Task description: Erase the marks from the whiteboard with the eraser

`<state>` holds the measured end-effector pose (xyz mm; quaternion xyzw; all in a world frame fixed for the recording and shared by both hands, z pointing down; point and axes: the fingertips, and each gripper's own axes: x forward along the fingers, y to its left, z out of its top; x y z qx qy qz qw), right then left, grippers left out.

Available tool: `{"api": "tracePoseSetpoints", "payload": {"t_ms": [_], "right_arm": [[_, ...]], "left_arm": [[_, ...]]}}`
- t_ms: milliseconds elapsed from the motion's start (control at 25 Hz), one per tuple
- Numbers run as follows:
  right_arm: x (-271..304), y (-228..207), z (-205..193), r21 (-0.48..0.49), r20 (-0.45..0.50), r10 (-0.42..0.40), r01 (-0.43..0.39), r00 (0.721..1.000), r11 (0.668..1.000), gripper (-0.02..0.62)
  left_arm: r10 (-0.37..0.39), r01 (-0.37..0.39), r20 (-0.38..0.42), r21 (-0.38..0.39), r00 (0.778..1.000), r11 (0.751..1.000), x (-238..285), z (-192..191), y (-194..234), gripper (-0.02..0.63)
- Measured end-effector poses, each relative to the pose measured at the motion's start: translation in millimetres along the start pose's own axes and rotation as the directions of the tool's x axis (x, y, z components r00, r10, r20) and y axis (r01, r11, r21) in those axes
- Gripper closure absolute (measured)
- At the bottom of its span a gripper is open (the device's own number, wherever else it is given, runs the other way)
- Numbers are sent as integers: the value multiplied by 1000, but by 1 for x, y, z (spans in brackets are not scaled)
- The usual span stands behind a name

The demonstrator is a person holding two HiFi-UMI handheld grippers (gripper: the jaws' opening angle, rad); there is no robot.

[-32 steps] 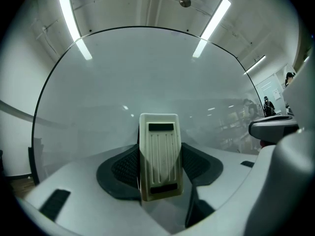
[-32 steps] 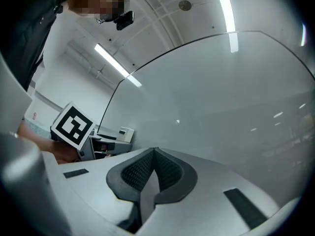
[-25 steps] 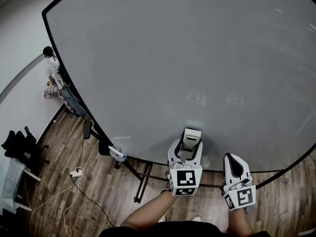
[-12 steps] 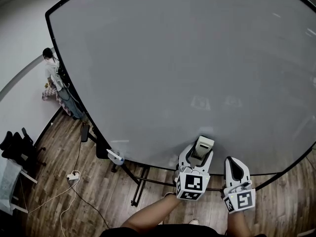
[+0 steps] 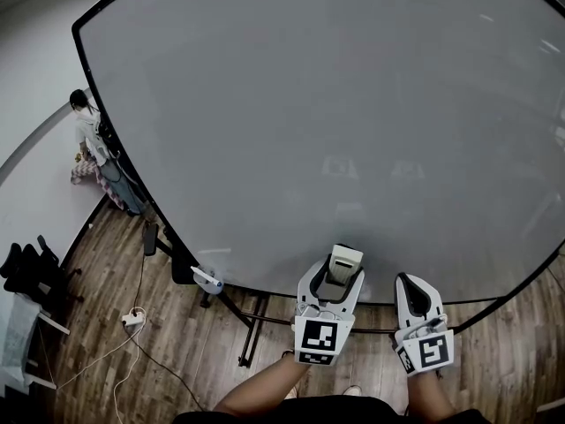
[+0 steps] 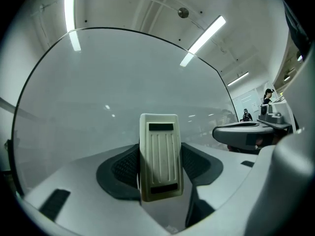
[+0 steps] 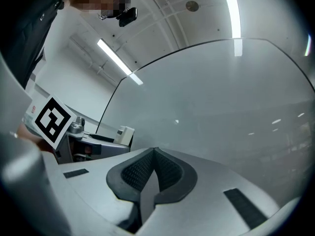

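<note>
The big whiteboard (image 5: 335, 104) fills most of the head view, and I see only faint light reflections on it, no dark marks. My left gripper (image 5: 339, 270) is shut on a cream ribbed eraser (image 5: 343, 260), held at the board's lower edge. In the left gripper view the eraser (image 6: 158, 156) stands upright between the dark pads, facing the board (image 6: 113, 92). My right gripper (image 5: 413, 295) hangs just right of it, shut on nothing, its pads (image 7: 170, 173) pressed together. The right gripper view also catches the eraser (image 7: 125, 134) at its left.
A person (image 5: 91, 140) stands beyond the board's left edge. On the wooden floor lie a white power strip (image 5: 133, 319) and its cable, with dark chairs (image 5: 26, 268) at far left. The board's stand legs (image 5: 250, 329) reach toward me, and a small white fitting (image 5: 209, 279) hangs on the frame.
The left gripper with the eraser slid right and down along the board's lower part, then came back a little left. The right gripper stayed almost where it was.
</note>
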<state>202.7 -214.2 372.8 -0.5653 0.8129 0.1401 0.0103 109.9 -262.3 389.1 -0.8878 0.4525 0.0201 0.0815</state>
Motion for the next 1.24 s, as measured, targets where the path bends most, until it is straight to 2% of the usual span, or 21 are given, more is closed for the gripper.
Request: {"api": "tracePoseSetpoints", "payload": {"t_ms": [120,520,680,840,1240], "right_arm": [[6,8,-1,0,-5,10,-10,1000,1000,577],[20,28,-7,-8,-26,31,-32,999,999,578],[16,29,-5,-17,-32,33,-34,999,999,578],[17,34,-4,-14,-30,39,-39,999,999,578],[22,42,-7,-9,-39,79,-80,996,997,577]], "left_arm": [[14,-13,11,-31,1000,999,-13,-4,13,336],[70,-69,9,-41,998,997,-41,-21,50,334],[74,-74,6,-32,997,997,-44,-20,46,334],[86,-86,-2,-60,996,994,-48,-23,49,334],[101,-101,-5,-71,995,992,-50,-24,49,334]]}}
